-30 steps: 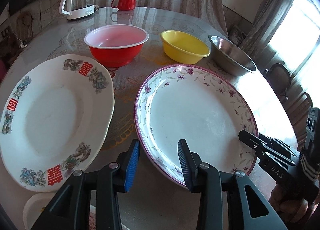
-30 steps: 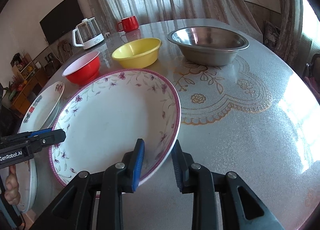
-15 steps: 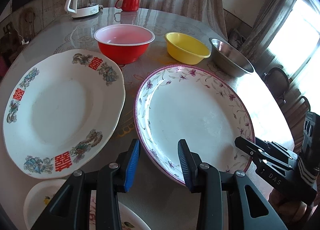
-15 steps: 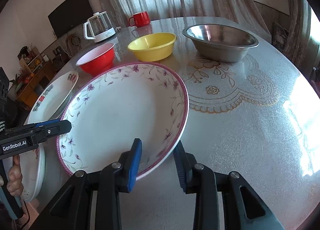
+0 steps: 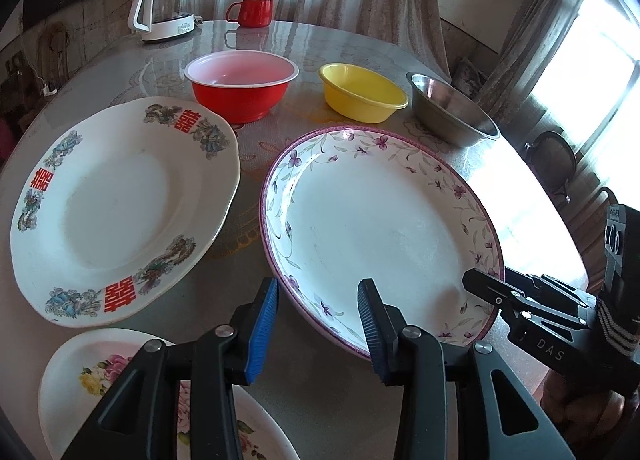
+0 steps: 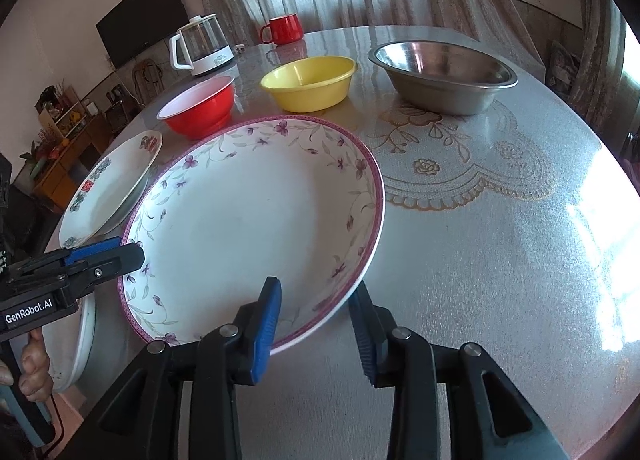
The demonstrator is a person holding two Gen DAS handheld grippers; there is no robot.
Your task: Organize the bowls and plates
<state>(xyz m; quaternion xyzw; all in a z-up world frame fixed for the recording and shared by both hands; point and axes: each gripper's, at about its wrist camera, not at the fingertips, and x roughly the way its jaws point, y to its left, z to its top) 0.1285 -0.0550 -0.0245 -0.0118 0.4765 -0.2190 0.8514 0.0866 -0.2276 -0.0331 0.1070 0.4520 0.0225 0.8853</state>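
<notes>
The floral plate [image 5: 376,228] with the purple rim sits at the near edge of the round table [image 6: 500,244]. Both grippers straddle its near rim. The left gripper [image 5: 318,324] has the rim between its blue pads, with a clear gap on each side, and its jaws are opening. The right gripper [image 6: 316,324] straddles the rim further right; its jaws are opening too, pads off the china. Left of this plate, close but apart, lies the dragon plate [image 5: 120,208], and a rose plate [image 5: 100,380] lies at the near left edge. Behind them runs a row: red bowl [image 5: 242,84], yellow bowl [image 5: 362,92], steel bowl [image 6: 442,74]. At the far edge stand a kettle [image 5: 166,6] and a red mug [image 5: 252,11].
</notes>
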